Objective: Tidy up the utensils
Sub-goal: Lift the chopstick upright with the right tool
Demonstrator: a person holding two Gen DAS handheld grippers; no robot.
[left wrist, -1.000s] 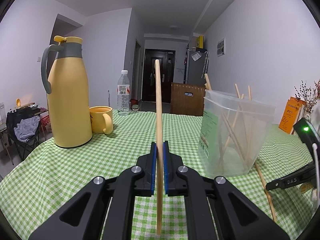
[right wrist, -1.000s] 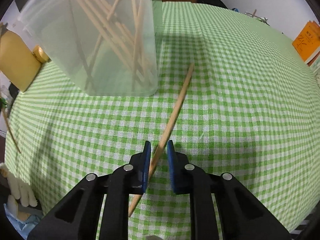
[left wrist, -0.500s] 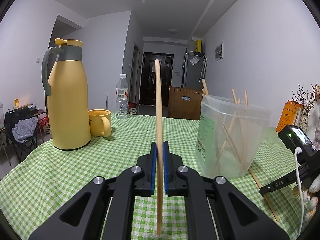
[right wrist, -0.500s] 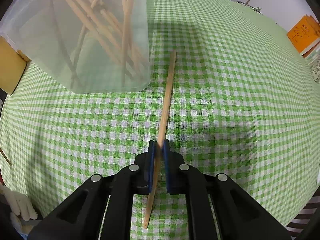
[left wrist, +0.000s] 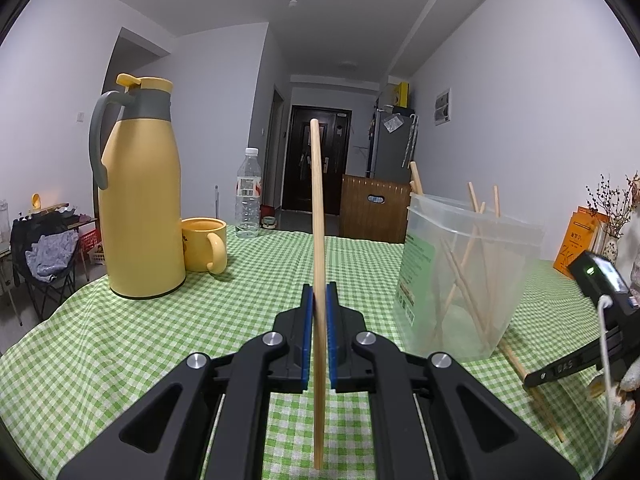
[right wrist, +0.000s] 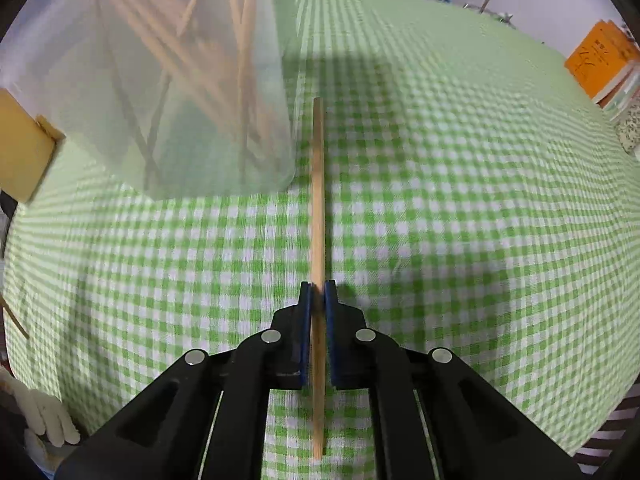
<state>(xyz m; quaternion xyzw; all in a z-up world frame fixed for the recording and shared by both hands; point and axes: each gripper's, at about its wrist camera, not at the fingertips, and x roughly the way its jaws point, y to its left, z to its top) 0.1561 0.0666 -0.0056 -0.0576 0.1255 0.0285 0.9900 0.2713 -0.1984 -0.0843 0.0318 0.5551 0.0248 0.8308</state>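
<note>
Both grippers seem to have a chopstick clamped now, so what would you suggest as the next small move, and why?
Probably lift the right gripper and carry its chopstick toward the clear container. Its pads are shut on that stick, which points along the checked cloth just beside the container, where other sticks already stand. The left gripper holds its own chopstick upright.

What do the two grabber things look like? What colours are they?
Each hand-held gripper, left and right, is black plastic with silver round bolts and blue pads inside its fingers. The right one carries a small box with a green light and a white cable.
</note>
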